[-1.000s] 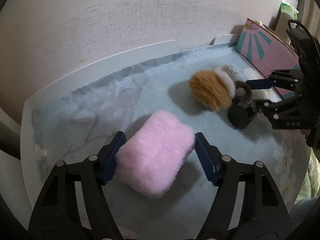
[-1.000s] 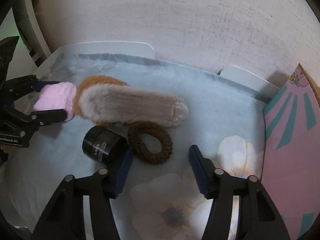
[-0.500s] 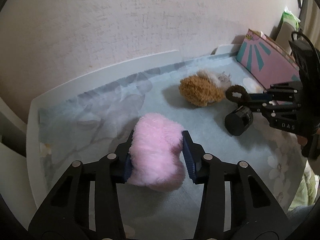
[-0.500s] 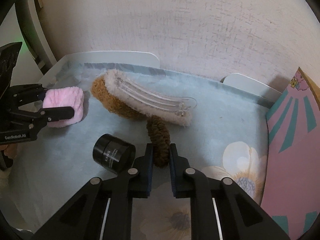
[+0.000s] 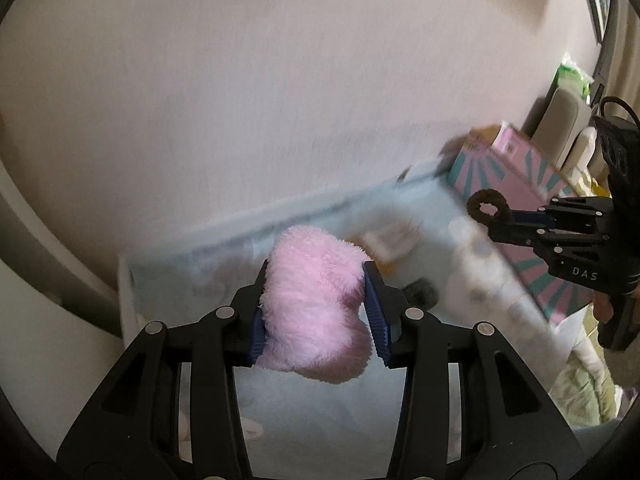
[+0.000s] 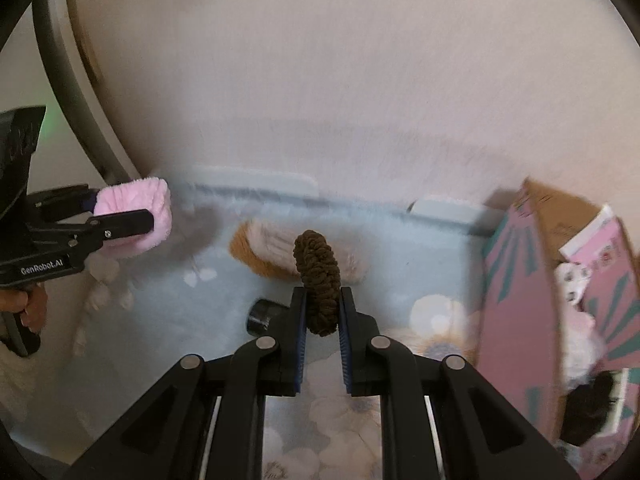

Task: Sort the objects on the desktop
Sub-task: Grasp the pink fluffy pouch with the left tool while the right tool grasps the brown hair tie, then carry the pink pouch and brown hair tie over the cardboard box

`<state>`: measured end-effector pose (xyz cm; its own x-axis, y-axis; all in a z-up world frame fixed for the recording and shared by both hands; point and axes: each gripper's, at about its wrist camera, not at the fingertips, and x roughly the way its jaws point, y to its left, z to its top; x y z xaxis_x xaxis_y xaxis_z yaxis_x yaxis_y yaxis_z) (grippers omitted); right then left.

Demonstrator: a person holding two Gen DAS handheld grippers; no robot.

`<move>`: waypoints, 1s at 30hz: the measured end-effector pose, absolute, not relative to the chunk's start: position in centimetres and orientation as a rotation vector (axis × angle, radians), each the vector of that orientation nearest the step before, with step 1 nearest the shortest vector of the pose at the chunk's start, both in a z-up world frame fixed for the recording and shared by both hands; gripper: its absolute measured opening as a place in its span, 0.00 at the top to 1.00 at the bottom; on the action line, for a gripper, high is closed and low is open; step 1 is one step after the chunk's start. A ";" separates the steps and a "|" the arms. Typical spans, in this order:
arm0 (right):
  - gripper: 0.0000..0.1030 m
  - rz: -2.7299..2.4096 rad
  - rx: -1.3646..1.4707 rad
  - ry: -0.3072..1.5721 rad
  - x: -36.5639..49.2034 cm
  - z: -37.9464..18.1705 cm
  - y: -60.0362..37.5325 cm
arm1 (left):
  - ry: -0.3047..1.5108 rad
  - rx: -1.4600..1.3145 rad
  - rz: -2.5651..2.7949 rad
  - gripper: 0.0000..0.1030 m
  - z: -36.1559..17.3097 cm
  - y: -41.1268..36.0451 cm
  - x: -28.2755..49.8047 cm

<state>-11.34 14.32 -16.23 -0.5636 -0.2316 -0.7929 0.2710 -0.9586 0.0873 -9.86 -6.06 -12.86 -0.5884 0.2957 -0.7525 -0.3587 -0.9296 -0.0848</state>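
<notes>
My left gripper (image 5: 316, 304) is shut on a fluffy pink band (image 5: 314, 308), squeezed between the blue pads and held above the desk; the right wrist view shows the same pink band (image 6: 136, 216) at far left. A brown knitted hair tie (image 6: 318, 284) stands upright in my right gripper (image 6: 322, 308), which is shut on it and raised off the mat. From the left wrist view the hair tie (image 5: 488, 206) sticks out of the right gripper (image 5: 520, 220). A furry brown-and-beige hair clip (image 6: 276, 252) and a small black jar (image 6: 266, 314) lie on the mat below.
A pale blue flowered mat (image 6: 400, 256) covers the white desk, which ends at a textured wall. A pink and teal cardboard box (image 6: 532, 300) stands open at the right with soft items inside. A person's hand (image 6: 28, 308) grips the left tool.
Both grippers closed on their items and lifted them off the mat: the left squeezed the pink band, the right pinched the brown hair tie. The views now blur from the upward motion.
</notes>
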 end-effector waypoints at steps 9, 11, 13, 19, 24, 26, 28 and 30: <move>0.87 -2.684 1.133 0.008 -9.4 -8.5 19.2 | 0.154 -1.047 2.511 0.63 -5.2 0.6 -10.9; 0.87 -2.723 1.109 -0.001 -8.6 -7.3 20.9 | 0.165 -1.019 2.499 0.63 -4.1 2.6 -11.2; 0.87 -2.757 1.103 -0.017 -8.1 -6.6 22.5 | 0.176 -0.994 2.486 0.63 -3.3 4.8 -11.4; 0.87 -2.830 1.151 -0.058 -6.3 -6.1 27.3 | 0.189 -0.947 2.440 0.63 -1.9 11.2 -11.7; 0.87 -2.866 1.212 -0.097 -4.4 -6.7 31.2 | 0.204 -0.942 2.375 0.63 -2.4 16.1 -11.6; 0.87 -2.871 1.246 -0.106 -3.8 -7.2 32.3 | 0.207 -0.947 2.338 0.63 -2.9 18.3 -11.4; 0.87 -2.869 1.277 -0.118 -3.3 -7.7 33.2 | 0.208 -0.955 2.308 0.63 -3.6 20.5 -11.3; 0.87 -2.859 1.313 -0.136 -3.2 -8.4 33.9 | 0.231 -0.968 2.282 0.63 -4.4 22.6 -10.9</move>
